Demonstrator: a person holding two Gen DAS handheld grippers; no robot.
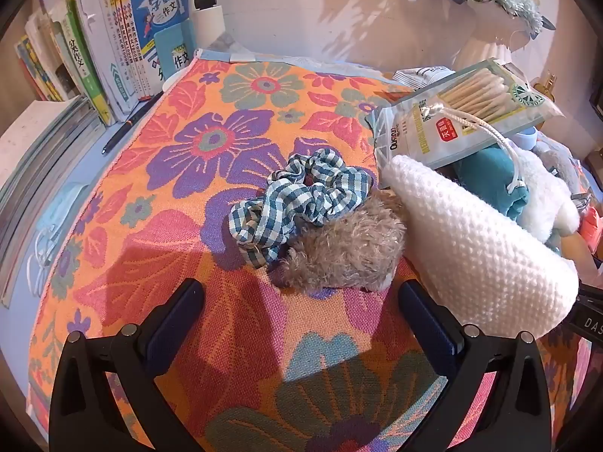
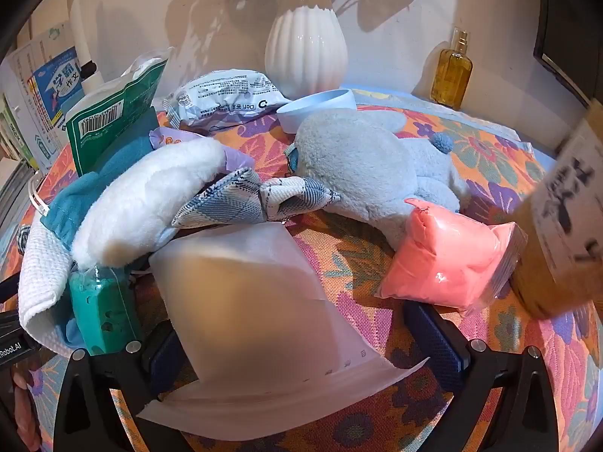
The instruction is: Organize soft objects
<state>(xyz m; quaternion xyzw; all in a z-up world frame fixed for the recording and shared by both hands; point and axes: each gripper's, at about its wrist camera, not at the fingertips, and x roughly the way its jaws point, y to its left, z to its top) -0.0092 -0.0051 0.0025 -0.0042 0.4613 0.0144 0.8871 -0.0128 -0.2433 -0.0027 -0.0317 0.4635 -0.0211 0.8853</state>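
In the left wrist view a blue-and-white checked scrunchie (image 1: 301,196) lies on the floral cloth (image 1: 211,339), touching a beige fuzzy plush (image 1: 346,248). My left gripper (image 1: 301,301) stands open just short of the plush, nothing between its fingers. A white knitted cloth (image 1: 478,248) lies beside its right finger. In the right wrist view my right gripper (image 2: 297,335) is open, and a frosted plastic bag (image 2: 256,301) lies between its fingers, hiding part of the left one. Ahead are a white plush (image 2: 150,203), a plaid bow (image 2: 256,196), a grey-blue plush (image 2: 369,165) and a pink packet (image 2: 448,256).
Books (image 1: 113,49) and a pen (image 1: 128,128) line the left edge. A cotton-swab bag (image 1: 467,109) tops the pile over a teal pouch (image 1: 497,180). A white vase (image 2: 305,49), oil bottle (image 2: 452,71), blue bowl (image 2: 316,109), wipes packet (image 2: 222,98), teal sponge (image 2: 101,309) and a blurred brown container (image 2: 557,226) surround the pile.
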